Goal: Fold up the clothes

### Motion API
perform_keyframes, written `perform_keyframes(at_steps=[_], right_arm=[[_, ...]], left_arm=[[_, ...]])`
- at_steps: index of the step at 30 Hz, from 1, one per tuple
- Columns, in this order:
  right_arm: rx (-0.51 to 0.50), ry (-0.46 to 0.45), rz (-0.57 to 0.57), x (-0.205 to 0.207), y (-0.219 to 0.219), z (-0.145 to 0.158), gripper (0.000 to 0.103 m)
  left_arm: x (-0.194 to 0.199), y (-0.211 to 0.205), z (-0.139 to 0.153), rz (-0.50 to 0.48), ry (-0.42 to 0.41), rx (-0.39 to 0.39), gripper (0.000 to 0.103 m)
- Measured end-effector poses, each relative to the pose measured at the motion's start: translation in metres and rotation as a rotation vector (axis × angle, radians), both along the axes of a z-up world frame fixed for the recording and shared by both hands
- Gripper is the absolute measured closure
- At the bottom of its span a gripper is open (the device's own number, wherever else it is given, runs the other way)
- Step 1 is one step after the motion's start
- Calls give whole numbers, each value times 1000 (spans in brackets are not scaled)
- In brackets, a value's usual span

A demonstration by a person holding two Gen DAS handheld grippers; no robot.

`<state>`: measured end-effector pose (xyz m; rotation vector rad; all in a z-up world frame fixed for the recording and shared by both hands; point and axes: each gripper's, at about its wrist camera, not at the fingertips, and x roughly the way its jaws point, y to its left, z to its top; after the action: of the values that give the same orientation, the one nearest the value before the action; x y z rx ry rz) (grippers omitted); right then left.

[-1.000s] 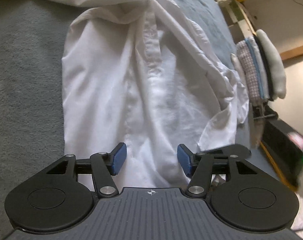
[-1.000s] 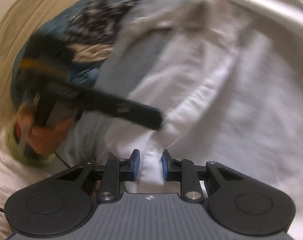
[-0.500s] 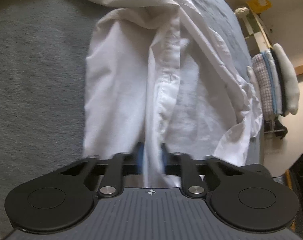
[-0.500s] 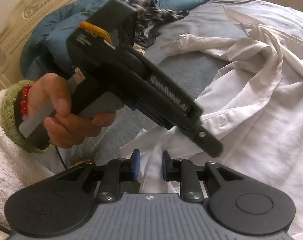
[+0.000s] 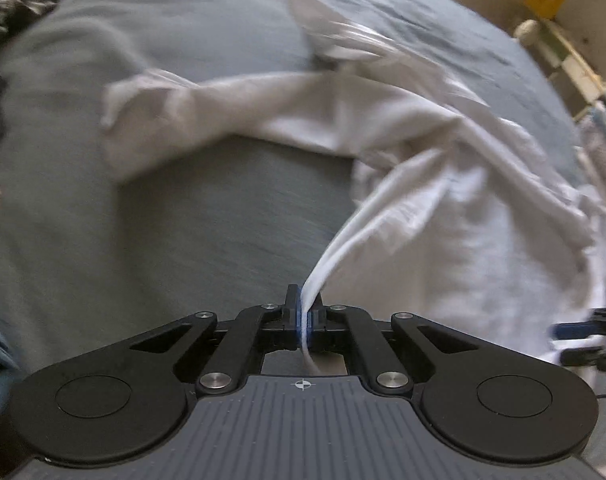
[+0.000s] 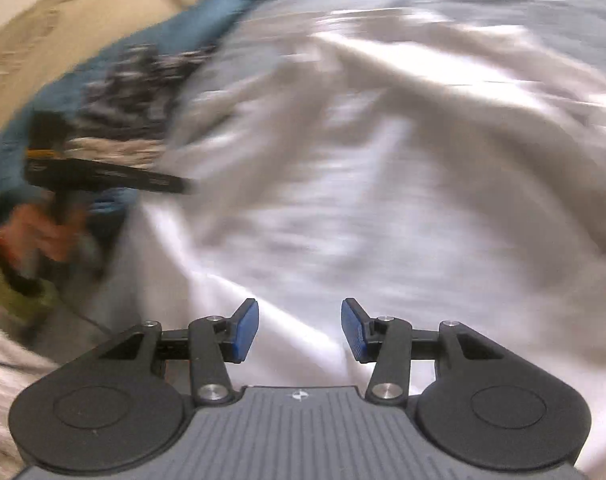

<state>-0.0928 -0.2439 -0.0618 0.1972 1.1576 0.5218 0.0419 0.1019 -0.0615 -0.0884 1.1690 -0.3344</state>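
The left gripper (image 5: 305,322) pinches an edge of a white shirt (image 5: 443,184) above the grey bed (image 5: 183,220); the right gripper (image 6: 300,330) hovers over it, fingers (image 6: 245,330) spread.

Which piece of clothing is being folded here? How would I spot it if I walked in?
Look at the wide grey bedspread that fills the bed. Sprawled across it lies a rumpled white shirt, one sleeve flung out sideways. Unlike the dark patterned clothes bunched by the blue pillow, it is plain white, with one edge pinched in the left claw.
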Motion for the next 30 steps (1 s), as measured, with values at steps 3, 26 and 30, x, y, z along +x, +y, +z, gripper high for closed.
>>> perform_keyframes(at_steps=[3,26,30], right_arm=[[-165,-1,-20,-11,-23,-4,54],[-337,-34,-642,-66,-224,46,44],[-38,-84,-592,-68,-220,64,41]], left_arm=[[8,10,-2,11,-20,65,102],[24,43,16,54,-31,278,63],[19,57,38,109,-34,200,59]])
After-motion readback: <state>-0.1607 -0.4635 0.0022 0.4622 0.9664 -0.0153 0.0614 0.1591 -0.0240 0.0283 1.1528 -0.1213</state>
